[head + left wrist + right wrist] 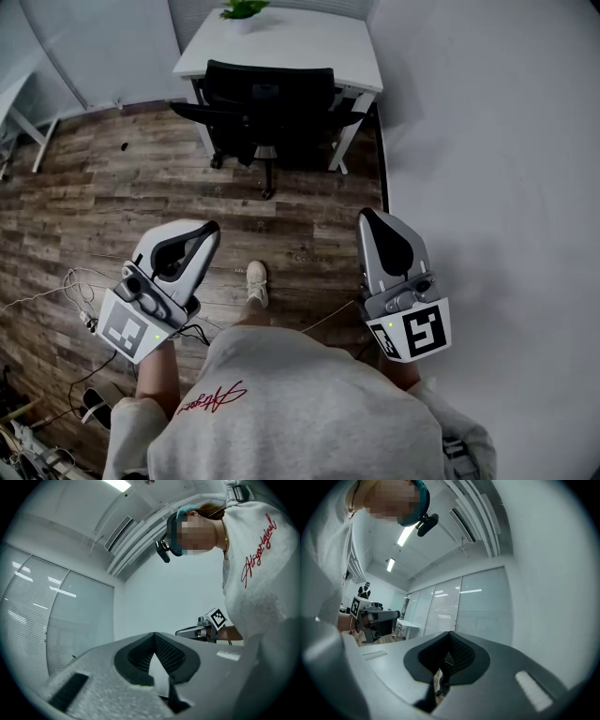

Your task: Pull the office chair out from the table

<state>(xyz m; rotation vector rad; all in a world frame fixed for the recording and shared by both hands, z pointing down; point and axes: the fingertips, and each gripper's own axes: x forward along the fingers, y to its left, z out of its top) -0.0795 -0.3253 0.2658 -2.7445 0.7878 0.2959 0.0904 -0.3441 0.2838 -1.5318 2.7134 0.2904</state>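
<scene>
My left gripper [202, 234] and right gripper [370, 225] both have their jaws pressed together with nothing between them, and both point forward across the wooden floor [112, 187]. The office chair [272, 103] is well ahead of both, roughly between their lines. Its backrest faces me, and as far as I can judge its seat is pushed in under the white bench [309, 47].

The first risk is arriving with the jaws together, because they would only nudge the backrest and roll the chair further in. If I grab on one side alone, the chair will probably swivel on its base, and an armrest could catch a bench leg and jolt the potted plant [244, 9] on top. The wall [487, 141] runs close on the right gripper's outer side, so a wide swing there could strike it. Loose cables [84, 291] lie just behind the left gripper near my feet, and stepping back with the chair could snag them.
</scene>
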